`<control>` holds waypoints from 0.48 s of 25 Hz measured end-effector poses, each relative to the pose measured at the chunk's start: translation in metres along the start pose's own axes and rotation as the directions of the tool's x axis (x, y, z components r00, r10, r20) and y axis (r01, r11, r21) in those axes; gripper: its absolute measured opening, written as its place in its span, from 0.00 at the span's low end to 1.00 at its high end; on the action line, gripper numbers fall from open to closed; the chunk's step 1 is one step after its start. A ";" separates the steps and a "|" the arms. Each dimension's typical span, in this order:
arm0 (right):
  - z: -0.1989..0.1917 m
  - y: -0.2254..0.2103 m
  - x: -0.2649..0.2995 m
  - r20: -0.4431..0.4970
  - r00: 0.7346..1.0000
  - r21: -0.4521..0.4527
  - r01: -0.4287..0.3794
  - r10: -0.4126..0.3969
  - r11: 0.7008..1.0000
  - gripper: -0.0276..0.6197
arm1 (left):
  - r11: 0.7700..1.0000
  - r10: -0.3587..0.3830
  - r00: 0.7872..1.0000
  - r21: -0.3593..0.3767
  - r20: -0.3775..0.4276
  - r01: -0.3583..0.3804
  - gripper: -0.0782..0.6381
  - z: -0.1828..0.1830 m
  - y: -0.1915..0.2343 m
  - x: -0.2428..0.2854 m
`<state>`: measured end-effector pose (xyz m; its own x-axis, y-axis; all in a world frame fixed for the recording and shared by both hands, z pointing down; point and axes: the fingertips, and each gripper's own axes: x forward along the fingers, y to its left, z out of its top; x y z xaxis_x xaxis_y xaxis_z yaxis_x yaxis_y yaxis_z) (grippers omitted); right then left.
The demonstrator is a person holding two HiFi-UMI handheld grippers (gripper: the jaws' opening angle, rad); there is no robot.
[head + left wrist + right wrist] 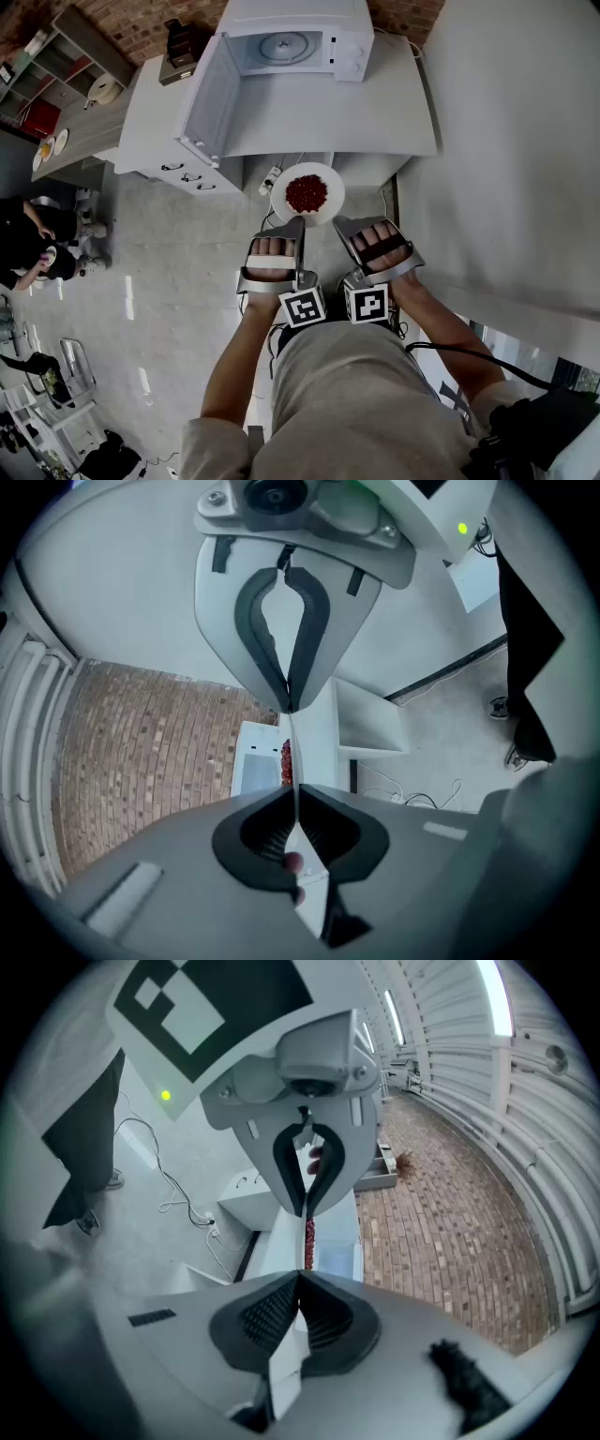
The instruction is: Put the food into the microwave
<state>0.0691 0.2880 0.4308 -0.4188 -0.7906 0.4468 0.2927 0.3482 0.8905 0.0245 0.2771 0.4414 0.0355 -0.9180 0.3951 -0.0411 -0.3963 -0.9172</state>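
A white plate (331,181) heaped with red food (307,192) hangs above the floor, just short of the white counter (328,122). My left gripper (290,224) is shut on its near-left rim, and my right gripper (345,225) is shut on its near-right rim. In the left gripper view the plate (307,888) runs edge-on through the left gripper (292,750), with the food (285,761) beyond. In the right gripper view the right gripper (304,1244) pinches the plate (284,1361) likewise. The white microwave (298,42) stands on the counter with its door (208,98) swung open to the left; its turntable shows.
A drawer unit (187,173) sits under the counter's left end. A power strip (270,178) and cables lie on the floor below the plate. A tall white panel (525,141) closes off the right. People (37,244) crouch at far left near shelves (66,66).
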 end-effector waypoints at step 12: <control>0.004 0.001 0.001 0.022 0.999 0.049 0.030 -0.032 0.998 0.06 | 1.000 0.000 1.000 -0.009 -0.005 0.000 0.14 -0.001 -0.002 0.000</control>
<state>0.0661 0.2896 0.4320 -0.4463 -0.7901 0.4202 0.2374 0.3482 0.9069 0.0237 0.2773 0.4433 0.0304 -0.9181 0.3951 -0.0501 -0.3962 -0.9168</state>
